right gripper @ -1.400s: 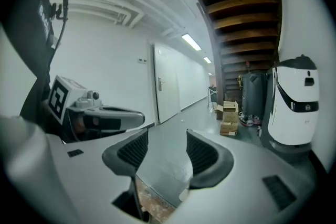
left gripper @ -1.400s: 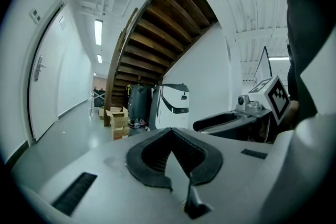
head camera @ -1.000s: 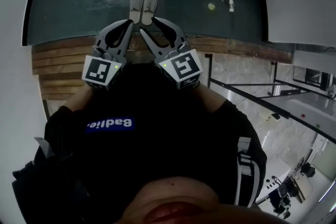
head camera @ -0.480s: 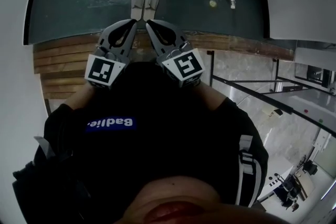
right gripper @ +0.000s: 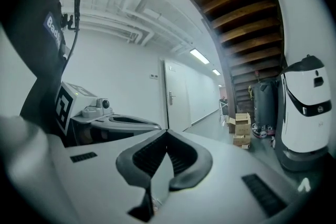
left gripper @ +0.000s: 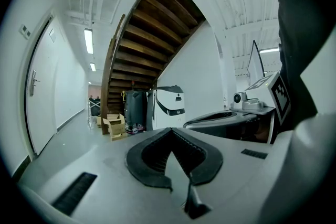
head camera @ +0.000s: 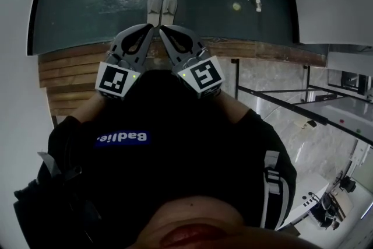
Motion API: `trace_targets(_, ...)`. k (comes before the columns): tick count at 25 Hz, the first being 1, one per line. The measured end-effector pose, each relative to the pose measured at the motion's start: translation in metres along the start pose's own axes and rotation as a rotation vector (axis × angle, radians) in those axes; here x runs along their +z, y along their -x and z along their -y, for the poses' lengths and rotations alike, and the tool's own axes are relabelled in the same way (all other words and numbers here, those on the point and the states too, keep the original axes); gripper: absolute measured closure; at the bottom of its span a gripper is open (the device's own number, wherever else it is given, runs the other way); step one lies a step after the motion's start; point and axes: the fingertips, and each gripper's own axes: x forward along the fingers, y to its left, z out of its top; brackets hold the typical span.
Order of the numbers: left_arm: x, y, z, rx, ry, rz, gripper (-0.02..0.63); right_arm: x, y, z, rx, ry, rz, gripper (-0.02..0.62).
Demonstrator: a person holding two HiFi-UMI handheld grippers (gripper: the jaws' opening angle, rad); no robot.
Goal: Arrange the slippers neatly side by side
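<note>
Pair set, tools up: the two slippers (head camera: 161, 9) lie side by side on the dark green floor (head camera: 87, 3), touching along their length, toes pointing the same way, at 12 o'clock from the person. As far as the head view shows, the arranging looks done; at most a check of the alignment seems to be left.

The left gripper (head camera: 151, 28) and the right gripper (head camera: 162, 28) are raised clear of the pair, tips nearly meeting. Each has its jaws pressed together with nothing between them.

The floor is smooth and glossy, catching the ceiling light. A band of wooden boards (head camera: 64, 73) borders it at 6 o'clock from the slippers, and a small yellow ball (head camera: 236, 6) lies well apart at 3 o'clock.

Around the room stand a wooden staircase (left gripper: 142, 39), a white machine (left gripper: 169, 107), open cardboard boxes (left gripper: 114, 126) and a white door (right gripper: 176, 94).
</note>
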Motion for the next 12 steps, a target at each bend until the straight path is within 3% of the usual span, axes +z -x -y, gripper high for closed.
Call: trace_targets(12,-0.004,0.0035,-0.0049,-0.001,-0.011,-0.012,0.604,0.0043,-0.0061,-0.0008,-0.005,0.022,0.014,0.595)
